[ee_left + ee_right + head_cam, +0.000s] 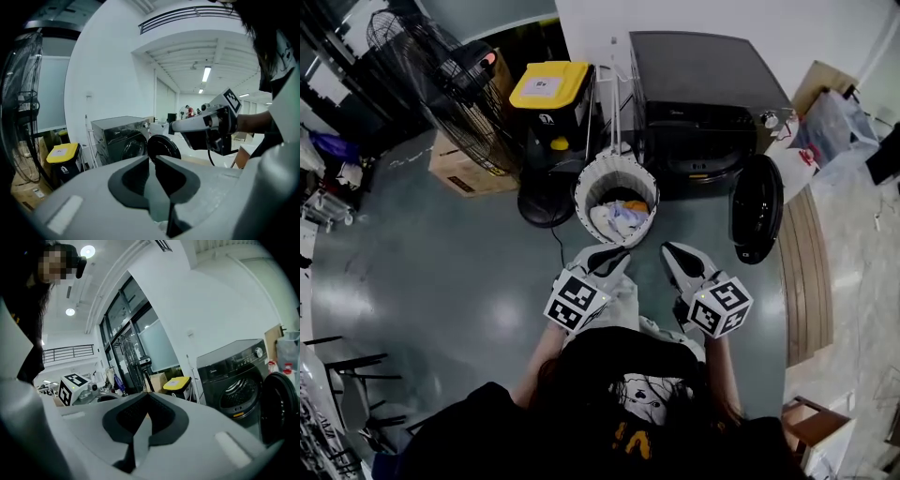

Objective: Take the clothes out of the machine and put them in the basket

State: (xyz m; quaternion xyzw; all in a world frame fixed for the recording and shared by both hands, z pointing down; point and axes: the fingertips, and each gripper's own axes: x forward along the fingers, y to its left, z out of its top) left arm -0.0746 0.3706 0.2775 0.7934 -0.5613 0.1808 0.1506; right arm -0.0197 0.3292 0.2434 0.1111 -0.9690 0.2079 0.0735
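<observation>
Left gripper [617, 256] and right gripper [673, 251] hang just short of the laundry basket [581, 187], both with jaws pressed together on nothing; clothes [617, 217] lie inside the basket. Directly beyond the basket stands the front-load washing machine [703, 84], its door [757, 208] open to the basket's right, so the right gripper is judged nearer the drum. The panel badge appears to read "Midea" — the label on the yellow-lidded bin [548, 84] is too small to read.

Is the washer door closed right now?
No, the round door stands swung open to the right of the washing machine in the head view.
</observation>
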